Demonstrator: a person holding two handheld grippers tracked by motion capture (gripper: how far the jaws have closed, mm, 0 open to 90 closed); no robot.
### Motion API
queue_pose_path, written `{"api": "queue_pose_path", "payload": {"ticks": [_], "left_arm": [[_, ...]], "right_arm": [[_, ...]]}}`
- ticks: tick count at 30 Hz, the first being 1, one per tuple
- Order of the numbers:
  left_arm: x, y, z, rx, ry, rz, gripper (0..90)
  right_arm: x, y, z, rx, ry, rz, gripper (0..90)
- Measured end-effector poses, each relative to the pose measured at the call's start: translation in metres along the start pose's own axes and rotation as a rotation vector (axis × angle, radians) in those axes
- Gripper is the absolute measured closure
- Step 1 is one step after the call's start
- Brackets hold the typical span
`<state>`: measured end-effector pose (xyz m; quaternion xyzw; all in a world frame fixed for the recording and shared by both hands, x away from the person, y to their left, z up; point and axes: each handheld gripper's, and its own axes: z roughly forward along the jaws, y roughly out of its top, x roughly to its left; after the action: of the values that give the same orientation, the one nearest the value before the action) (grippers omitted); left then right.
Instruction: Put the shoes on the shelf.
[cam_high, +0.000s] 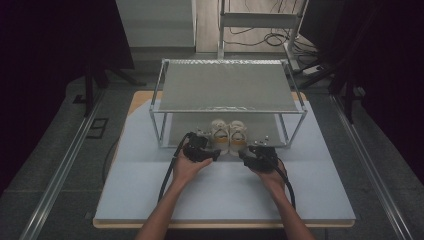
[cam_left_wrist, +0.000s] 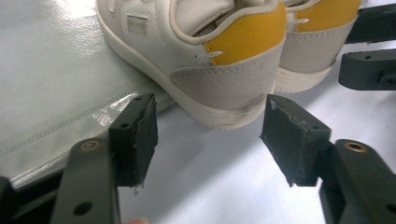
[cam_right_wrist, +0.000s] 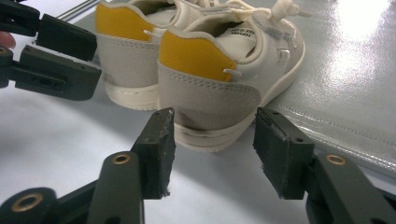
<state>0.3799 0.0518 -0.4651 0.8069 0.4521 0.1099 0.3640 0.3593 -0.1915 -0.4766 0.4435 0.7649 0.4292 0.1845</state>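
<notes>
Under the wire shelf (cam_high: 227, 87), 2 white-and-yellow shoes (cam_high: 228, 134) sit together while the left gripper (cam_high: 218, 152) and right gripper (cam_high: 242, 156) gape empty behind their heels.

The two shoes (cam_right_wrist: 219, 70) are off-white with grey heel panels and yellow heel tabs. Both grippers' pads (cam_left_wrist: 140, 135) are black. The table (cam_high: 225, 195) looks pale blue-grey, and the rack (cam_high: 227, 85) perhaps silver-grey.

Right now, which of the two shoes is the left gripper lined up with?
The left shoe of the pair: its heel sits between the open left gripper jaws. The right shoe faces the right gripper.
</notes>
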Motion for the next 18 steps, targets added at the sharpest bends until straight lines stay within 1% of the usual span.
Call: {"api": "queue_pose_path", "payload": {"ticks": [1, 2, 4, 6, 7, 9, 11, 14, 18], "left_arm": [[0.001, 0.000, 0.002, 0.004, 0.003, -0.003, 33.4], [0.001, 0.001, 0.004, 0.000, -0.005, -0.017, 32.5], [0.003, 0.001, 0.006, 0.000, -0.030, -0.029, 30.5], [0.003, 0.002, 0.007, 0.001, -0.034, -0.026, 30.4], [0.002, 0.004, 0.006, 0.000, -0.030, -0.009, 30.5], [0.001, 0.007, 0.006, 0.002, -0.025, 0.004, 31.0], [0.001, 0.008, 0.005, 0.005, -0.022, 0.002, 31.5], [-0.001, 0.013, 0.005, -0.002, -0.026, -0.004, 32.3], [-0.001, 0.014, 0.007, -0.004, -0.032, -0.011, 32.6]], "right_arm": [[-0.001, 0.000, 0.001, 0.004, 0.003, 0.001, 46.8], [-0.001, 0.000, 0.002, 0.003, 0.003, 0.002, 45.9], [-0.001, 0.001, 0.003, 0.004, 0.007, -0.006, 45.3], [0.000, 0.001, 0.005, 0.005, 0.007, -0.013, 45.2], [0.002, 0.002, 0.007, 0.007, 0.006, -0.024, 45.1], [0.002, 0.004, 0.009, 0.011, 0.003, -0.022, 43.0], [0.002, 0.006, 0.009, 0.011, 0.007, -0.017, 42.3], [0.002, 0.009, 0.010, 0.011, 0.001, -0.024, 42.3], [0.000, 0.010, 0.012, 0.011, -0.004, -0.026, 42.3]]}}
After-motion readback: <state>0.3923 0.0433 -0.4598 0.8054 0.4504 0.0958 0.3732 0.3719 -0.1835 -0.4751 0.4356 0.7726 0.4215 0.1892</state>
